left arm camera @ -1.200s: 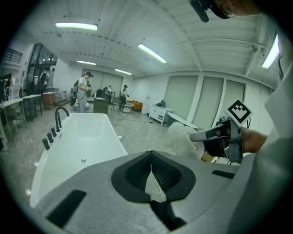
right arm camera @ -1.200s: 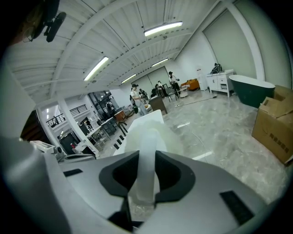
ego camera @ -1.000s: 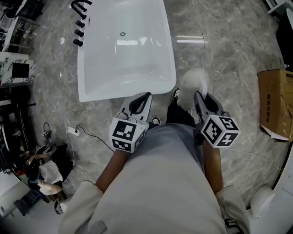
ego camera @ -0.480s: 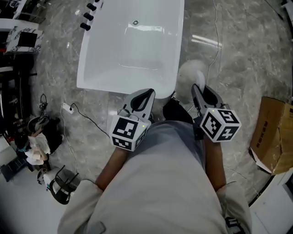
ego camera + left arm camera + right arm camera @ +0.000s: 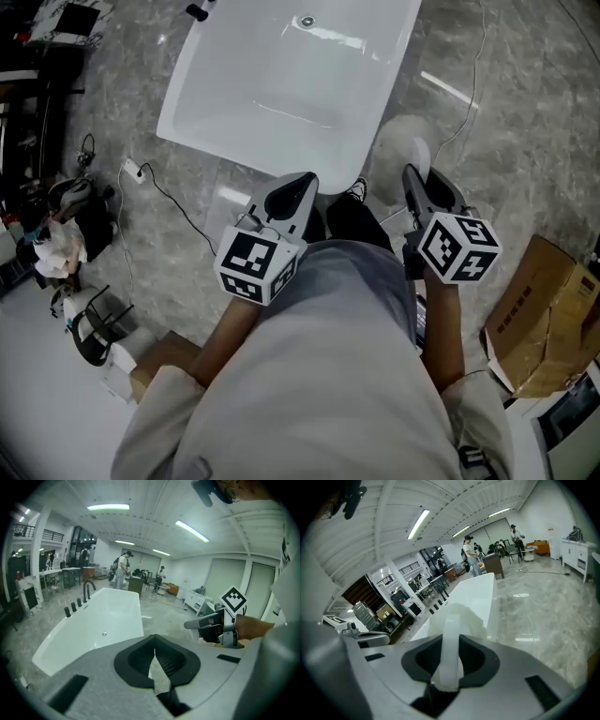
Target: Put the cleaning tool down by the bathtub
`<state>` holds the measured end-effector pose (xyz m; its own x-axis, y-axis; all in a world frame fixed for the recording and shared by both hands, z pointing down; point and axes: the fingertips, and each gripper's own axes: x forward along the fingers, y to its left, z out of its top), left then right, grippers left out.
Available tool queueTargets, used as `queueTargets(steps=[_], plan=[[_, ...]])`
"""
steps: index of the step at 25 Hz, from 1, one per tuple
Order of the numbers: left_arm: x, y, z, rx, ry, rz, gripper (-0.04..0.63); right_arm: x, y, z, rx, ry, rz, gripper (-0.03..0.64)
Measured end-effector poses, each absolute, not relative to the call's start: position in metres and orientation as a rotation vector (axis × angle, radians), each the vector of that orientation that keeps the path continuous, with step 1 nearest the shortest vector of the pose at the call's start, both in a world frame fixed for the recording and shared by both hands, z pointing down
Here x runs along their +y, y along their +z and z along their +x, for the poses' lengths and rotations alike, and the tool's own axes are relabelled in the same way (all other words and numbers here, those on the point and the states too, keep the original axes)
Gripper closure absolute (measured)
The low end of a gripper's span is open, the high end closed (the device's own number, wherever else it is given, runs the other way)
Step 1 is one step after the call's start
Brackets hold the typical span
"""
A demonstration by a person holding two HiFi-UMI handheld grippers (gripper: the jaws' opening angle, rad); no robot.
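Note:
The white bathtub (image 5: 246, 156) fills the top middle of the head view, its near corner just beyond my grippers. My right gripper (image 5: 418, 174) is shut on the white handle (image 5: 450, 654) of the cleaning tool. The tool's fluffy white head (image 5: 399, 142) hangs over the grey floor to the right of the tub's corner, and it shows again past the jaws as a fluffy head (image 5: 464, 613). My left gripper (image 5: 301, 184) hovers at the tub's near edge; its jaws (image 5: 154, 638) meet at the tip with nothing between them. In the left gripper view the right gripper (image 5: 202, 623) shows at the right, beside the bathtub (image 5: 136, 620).
Black taps (image 5: 198, 10) stand at the tub's far left rim. A cable and plug (image 5: 137, 172) trail over the marble floor on the left, beside bags and clutter (image 5: 70, 220). A cardboard box (image 5: 538, 321) lies at the right. People stand far off in the hall (image 5: 468, 555).
The tub has swung towards the upper right of the head view and the cardboard box towards the lower right. Both grippers have drifted along the tub's end; the right one still holds the tool.

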<state>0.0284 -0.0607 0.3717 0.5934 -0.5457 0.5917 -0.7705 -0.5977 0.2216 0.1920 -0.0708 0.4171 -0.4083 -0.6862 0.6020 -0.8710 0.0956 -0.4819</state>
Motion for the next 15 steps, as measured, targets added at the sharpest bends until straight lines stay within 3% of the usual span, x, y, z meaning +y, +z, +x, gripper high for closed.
queueTargets(steps=[15], plan=[[-0.059,0.378,-0.005,-1.143,0.535,2.217,0.591,-0.075,0.472,0.161,-2.070,1.276,1.365,0.532]])
